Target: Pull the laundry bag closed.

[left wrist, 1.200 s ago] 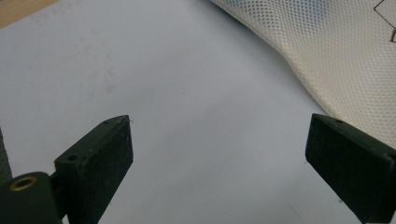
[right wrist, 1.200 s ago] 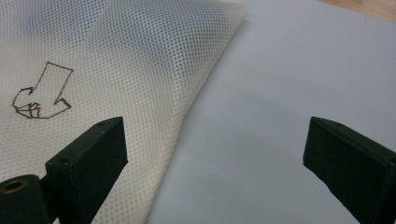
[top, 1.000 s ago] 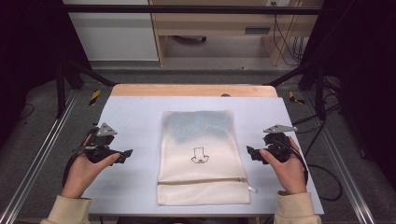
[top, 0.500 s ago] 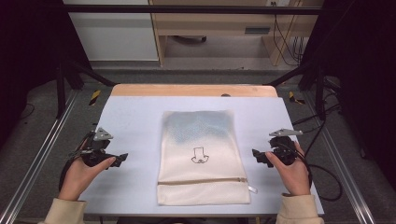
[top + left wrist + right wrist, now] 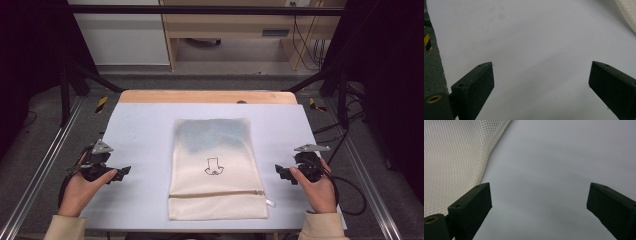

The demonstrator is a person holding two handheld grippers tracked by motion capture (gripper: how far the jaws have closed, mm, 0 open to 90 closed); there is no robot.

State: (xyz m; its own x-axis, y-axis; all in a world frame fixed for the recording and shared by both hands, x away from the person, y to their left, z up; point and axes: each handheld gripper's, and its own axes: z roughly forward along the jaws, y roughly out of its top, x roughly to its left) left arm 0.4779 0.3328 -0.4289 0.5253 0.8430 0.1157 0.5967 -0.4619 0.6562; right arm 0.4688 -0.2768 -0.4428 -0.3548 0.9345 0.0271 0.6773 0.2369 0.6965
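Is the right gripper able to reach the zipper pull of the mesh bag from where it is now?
Probably yes. The right gripper is open beside the mesh bag, and only bare mat lies between it and the zipper pull at the bag's near right corner.

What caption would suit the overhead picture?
Two open hand-held grippers, left gripper and right gripper, flank a zipped mesh bag.
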